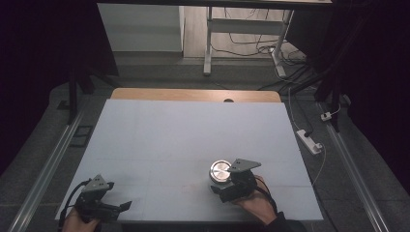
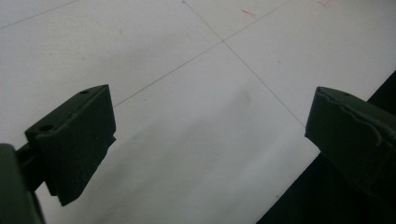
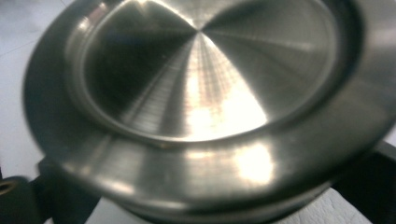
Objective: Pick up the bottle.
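Observation:
A round, shiny metal tin (image 1: 220, 170) with a recessed lid stands on the white table (image 1: 183, 130), right of centre and near the front. My right gripper (image 1: 217, 186) reaches it from the near side, held by a hand. In the right gripper view the tin (image 3: 201, 93) sits very close between the two black jaws of that gripper (image 3: 217, 196), and its wide rim hides whether the pads touch it. My left gripper (image 1: 123, 208) rests at the front left corner. It stands open (image 2: 210, 140) over bare table, with nothing between its jaws.
Thin pencil lines cross the white tabletop (image 2: 224, 42). A wooden strip (image 1: 193, 94) runs along the far edge. On the floor lie a white power strip (image 1: 309, 141) at the right and cables near a desk frame (image 1: 208, 48) farther back.

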